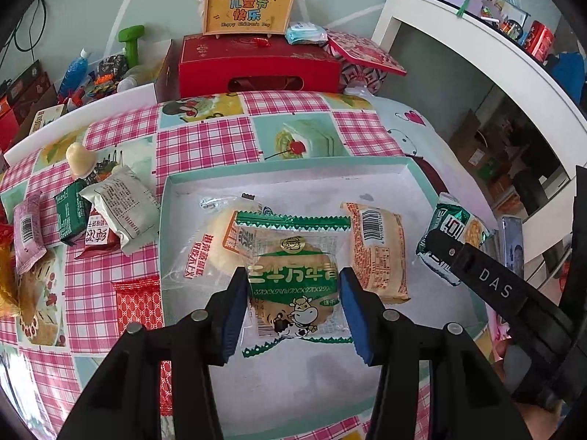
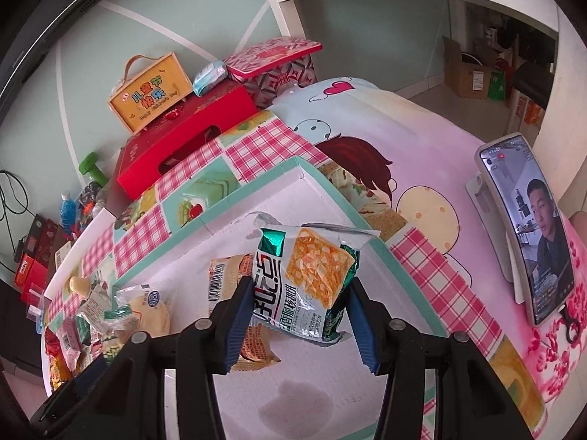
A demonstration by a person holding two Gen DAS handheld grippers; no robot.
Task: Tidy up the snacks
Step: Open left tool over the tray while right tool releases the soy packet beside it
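Observation:
My left gripper [image 1: 293,308] is shut on a clear and green biscuit packet [image 1: 293,275] with a cartoon cow, held over the white, teal-rimmed tray [image 1: 286,168]. Under it in the tray lie a round bun in clear wrap [image 1: 211,245] and an orange packet with a barcode [image 1: 378,253]. My right gripper [image 2: 299,315] is shut on a green and white cracker packet [image 2: 312,278], above the tray's right corner [image 2: 374,242]. In the left wrist view that packet [image 1: 469,227] hangs at the tray's right edge with the right gripper [image 1: 445,253] on it.
Several loose snack packets [image 1: 110,212] lie on the checked cloth left of the tray, with a red foil one [image 1: 137,304] close to its rim. A red gift box [image 1: 256,69] and yellow case [image 1: 249,11] stand behind. A phone on a stand [image 2: 528,227] stands at the right.

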